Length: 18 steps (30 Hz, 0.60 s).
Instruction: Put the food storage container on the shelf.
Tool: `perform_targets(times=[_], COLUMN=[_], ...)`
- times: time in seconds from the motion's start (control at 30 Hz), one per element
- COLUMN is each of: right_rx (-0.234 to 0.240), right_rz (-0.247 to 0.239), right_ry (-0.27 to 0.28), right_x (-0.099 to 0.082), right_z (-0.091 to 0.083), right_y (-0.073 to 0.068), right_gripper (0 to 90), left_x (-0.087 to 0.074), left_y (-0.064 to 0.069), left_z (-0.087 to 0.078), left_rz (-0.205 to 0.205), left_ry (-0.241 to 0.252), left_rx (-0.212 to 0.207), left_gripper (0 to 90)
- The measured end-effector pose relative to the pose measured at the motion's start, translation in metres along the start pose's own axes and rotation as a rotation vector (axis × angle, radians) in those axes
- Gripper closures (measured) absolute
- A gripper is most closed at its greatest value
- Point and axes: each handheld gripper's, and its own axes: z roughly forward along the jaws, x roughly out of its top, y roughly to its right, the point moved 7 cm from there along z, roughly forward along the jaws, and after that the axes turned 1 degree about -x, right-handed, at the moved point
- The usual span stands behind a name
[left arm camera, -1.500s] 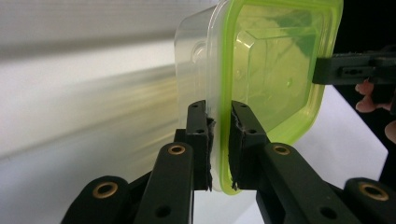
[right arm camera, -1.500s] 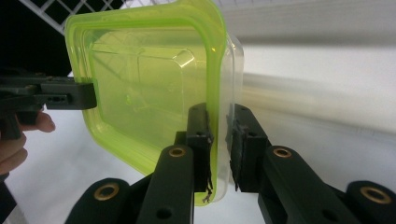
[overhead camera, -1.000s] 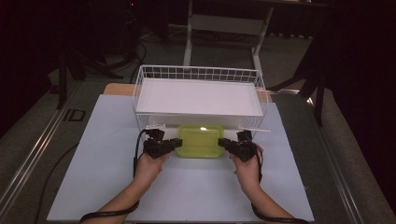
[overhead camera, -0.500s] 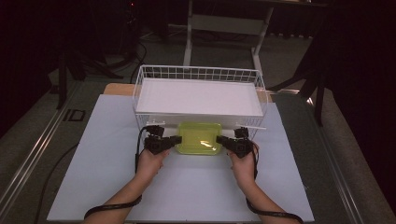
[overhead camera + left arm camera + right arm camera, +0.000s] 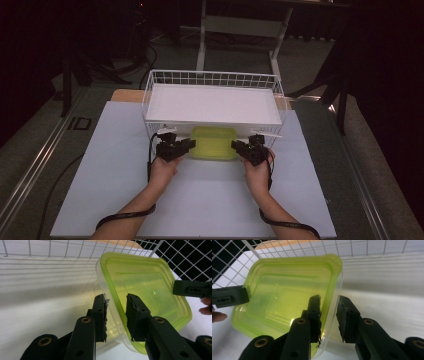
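A clear tub with a lime-green lid (image 5: 215,142) hangs between my two grippers, just in front of the white wire basket (image 5: 210,77). My left gripper (image 5: 187,145) is shut on its left rim; in the left gripper view the jaws (image 5: 116,302) straddle the tub (image 5: 142,282) at its wall and lid edge. My right gripper (image 5: 237,146) is shut on the right rim, and its view shows the jaws (image 5: 328,305) on either side of the tub (image 5: 284,295). The tub's far edge is hidden under the basket's front edge in the high view.
A white board (image 5: 215,102) lies across the top of the basket. The wire front wall (image 5: 62,250) stands right behind the tub. A white sheet (image 5: 215,200) covers the table around my hands. Dark floor and desk legs (image 5: 202,45) lie beyond.
Both grippers have carried the tub away from the person and closer to the basket's front wall. The grip on each side has not changed.
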Motion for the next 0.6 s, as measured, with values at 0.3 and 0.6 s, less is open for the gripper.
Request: perform_targets(times=[0.3,0.6], right_rx=[0.027,-0.005], right_rz=[0.063,0.007], right_ry=[0.032,0.069], right_x=[0.003,0.005], right_z=[0.012,0.012], right_y=[0.004,0.007], right_gripper=[67.0,48.2], left_x=[0.003,0.006], left_y=[-0.004,-0.009], left_z=[0.008,0.012], left_rz=[0.018,0.044], left_ry=[0.011,0.029], left_rx=[0.013,0.055], left_gripper=[62.9,30.0])
